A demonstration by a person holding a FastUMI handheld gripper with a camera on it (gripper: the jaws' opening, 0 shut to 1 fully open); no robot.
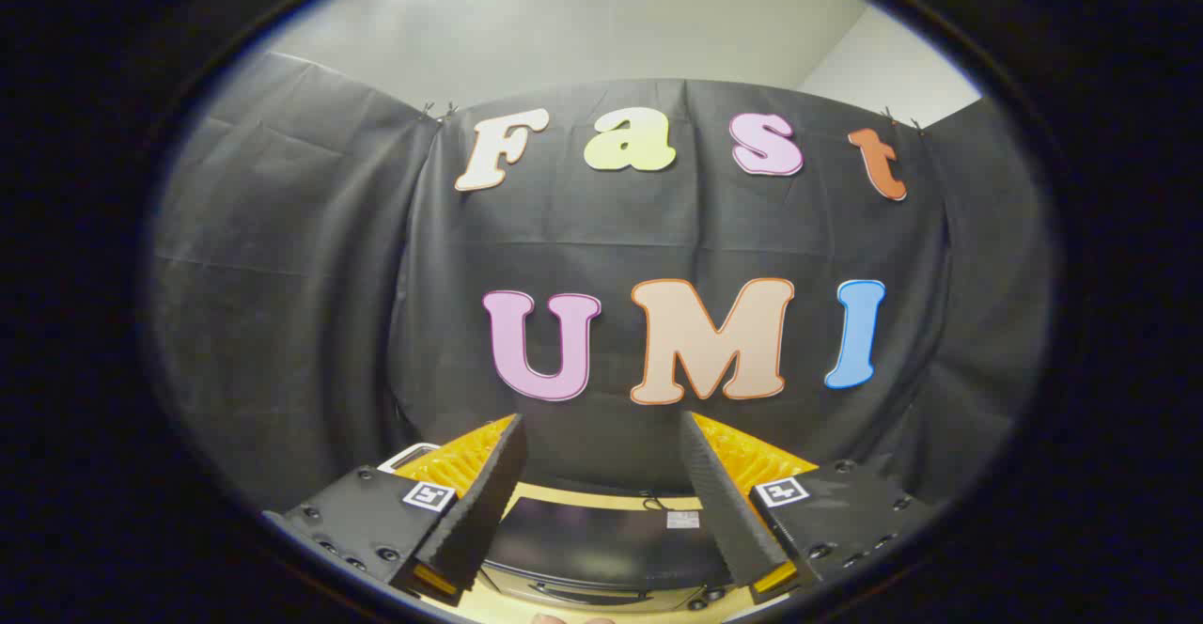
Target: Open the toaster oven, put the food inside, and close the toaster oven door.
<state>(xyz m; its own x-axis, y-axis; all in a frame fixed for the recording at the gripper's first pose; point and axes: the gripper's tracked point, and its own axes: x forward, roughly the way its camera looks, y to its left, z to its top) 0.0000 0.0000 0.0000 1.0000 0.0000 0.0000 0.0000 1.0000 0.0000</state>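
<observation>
The gripper (pixel 601 455) is held high with its 2 fingers spread wide apart and nothing between them. Below and between the fingers (pixel 489 502) sits the toaster oven (pixel 601 539), seen from above, its dark top and a handle at its near edge, resting on a pale wooden table (pixel 601 494). Beyond it hangs the black cloth wall (pixel 282 323), with a white ceiling (pixel 611 13) above.

The gripper (pixel 601 474) hangs high above the scene with its two fingers spread wide apart and nothing between them. Below and beyond the fingers sits a dark, glossy-topped toaster oven (pixel 601 539) with a curved handle along its near edge, resting on a pale wooden bench (pixel 601 497). A small white rounded frame (pixel 406 455) peeks out beside the left finger. Black cloth drapes the booth wall (pixel 282 323) behind, under a white ceiling (pixel 611 13).
</observation>
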